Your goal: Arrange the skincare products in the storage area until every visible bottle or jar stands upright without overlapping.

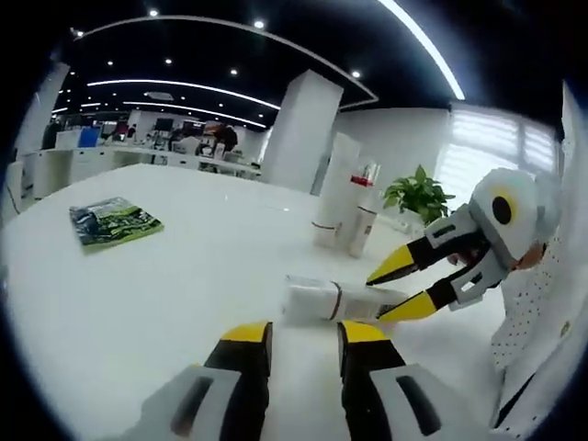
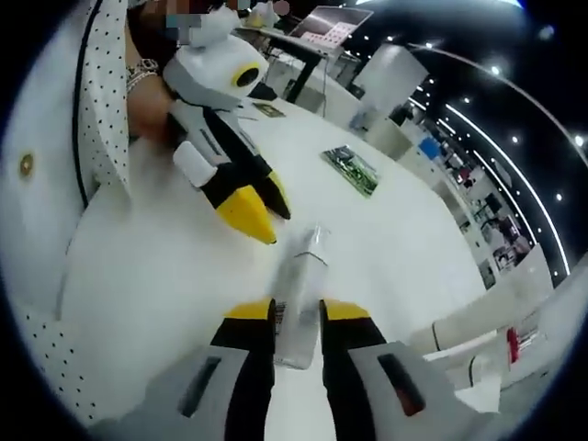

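A clear and white bottle (image 1: 317, 300) lies on its side on the white table (image 1: 184, 294). My right gripper (image 1: 381, 297) comes in from the right and is shut on the bottle's right end. In the right gripper view the same bottle (image 2: 301, 280) sits between my right gripper's (image 2: 297, 314) yellow-tipped jaws, pointing away. My left gripper (image 1: 304, 334) is open just short of the bottle, with nothing between its jaws. It also shows as my left gripper (image 2: 262, 213) to the left of the bottle. A tall white bottle (image 1: 334, 191) and a red-capped bottle (image 1: 365, 216) stand upright behind.
A green booklet (image 1: 114, 222) lies at the far left of the table; it is the green booklet (image 2: 350, 170) beyond the bottle. A potted plant (image 1: 419, 195) stands behind the upright bottles. A person's dotted white sleeve (image 1: 533, 303) is at the right.
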The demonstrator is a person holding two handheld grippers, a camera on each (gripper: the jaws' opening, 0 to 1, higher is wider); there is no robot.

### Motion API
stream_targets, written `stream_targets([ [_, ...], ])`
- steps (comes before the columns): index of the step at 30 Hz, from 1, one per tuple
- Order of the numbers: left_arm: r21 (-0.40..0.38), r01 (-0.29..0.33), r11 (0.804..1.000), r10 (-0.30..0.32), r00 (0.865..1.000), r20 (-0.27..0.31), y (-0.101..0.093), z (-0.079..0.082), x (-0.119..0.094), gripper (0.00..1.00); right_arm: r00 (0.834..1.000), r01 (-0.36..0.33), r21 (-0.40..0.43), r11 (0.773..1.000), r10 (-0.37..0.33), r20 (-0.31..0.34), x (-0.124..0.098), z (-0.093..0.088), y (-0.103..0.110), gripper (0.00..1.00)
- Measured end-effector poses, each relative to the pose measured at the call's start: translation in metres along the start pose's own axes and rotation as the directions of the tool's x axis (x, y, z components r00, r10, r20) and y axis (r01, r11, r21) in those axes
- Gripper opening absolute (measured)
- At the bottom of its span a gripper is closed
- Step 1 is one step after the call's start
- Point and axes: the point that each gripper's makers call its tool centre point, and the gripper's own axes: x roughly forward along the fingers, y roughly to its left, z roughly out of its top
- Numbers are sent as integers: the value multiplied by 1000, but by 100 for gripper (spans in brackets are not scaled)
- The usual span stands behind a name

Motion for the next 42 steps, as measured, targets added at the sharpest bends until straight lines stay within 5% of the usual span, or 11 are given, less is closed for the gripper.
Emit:
stream_targets([
  [6,80,13,997,-12,1000,-6,-3,-5,-2,29,1000,-23,0,1000,23,3,-1,1,3,16],
  [14,54,-7,998,5,1000,28,7,-1,-10,29,996,-86,-18,996,87,29,-3,4,10,15],
  [18,64,-8,998,6,999,34,7,0,-13,29,989,-137,32,990,135,57,-3,6,15,14],
  [20,64,-18,998,16,999,33,9,0,-15,28,984,-163,64,985,158,81,21,-18,-32,14],
  [32,127,-92,988,90,996,23,20,-2,-20,26,963,-250,324,912,200,178,30,-28,-45,15],
  [34,133,-86,987,84,996,21,19,-2,-21,26,957,-275,353,894,219,189,31,-29,-47,15],
  [36,134,-85,987,83,996,20,18,-2,-21,27,941,-329,405,853,259,220,32,-27,-44,15],
  [42,132,-55,990,54,998,11,14,-4,-22,27,883,-468,564,680,341,322,33,-26,-36,15],
])
